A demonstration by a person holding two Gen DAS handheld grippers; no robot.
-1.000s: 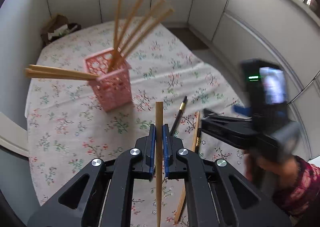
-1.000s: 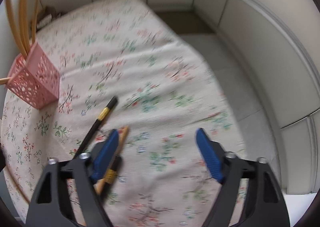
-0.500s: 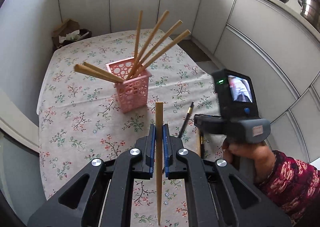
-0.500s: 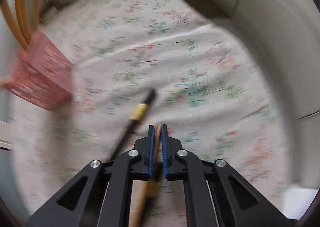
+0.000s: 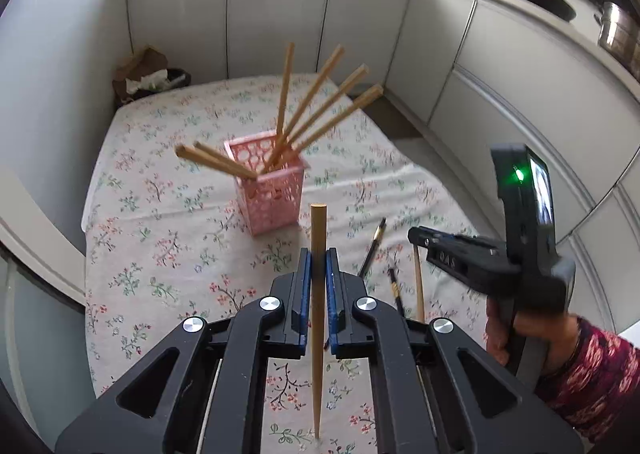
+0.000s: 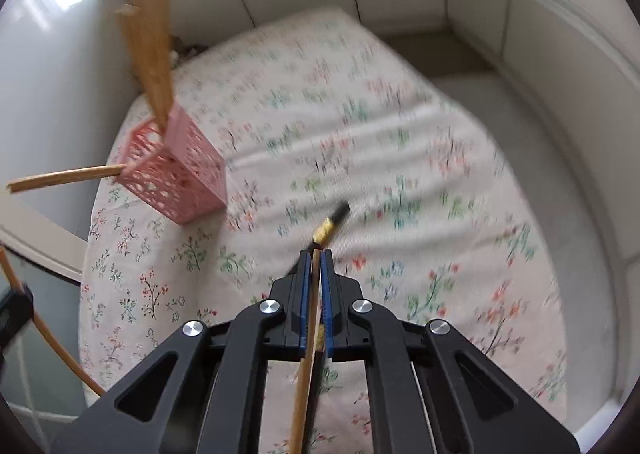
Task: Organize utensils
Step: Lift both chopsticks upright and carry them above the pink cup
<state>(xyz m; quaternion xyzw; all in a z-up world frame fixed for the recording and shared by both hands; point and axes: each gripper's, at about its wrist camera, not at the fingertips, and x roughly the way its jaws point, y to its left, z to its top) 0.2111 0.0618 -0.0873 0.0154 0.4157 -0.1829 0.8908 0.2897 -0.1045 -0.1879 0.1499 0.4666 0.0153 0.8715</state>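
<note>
My left gripper (image 5: 316, 266) is clamped on a light wooden chopstick (image 5: 319, 294), long axis upright. My right gripper (image 6: 316, 266) pinches another wooden chopstick (image 6: 308, 354). The pink perforated plastic basket (image 5: 270, 190) sits ahead-left, nearer my left gripper.

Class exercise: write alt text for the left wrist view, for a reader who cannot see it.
The left gripper is shut on a light wooden chopstick above a floral tablecloth. Beyond it, a pink perforated plastic basket holds six wooden chopsticks. To the right, two black chopsticks lie beside the right gripper.
</note>
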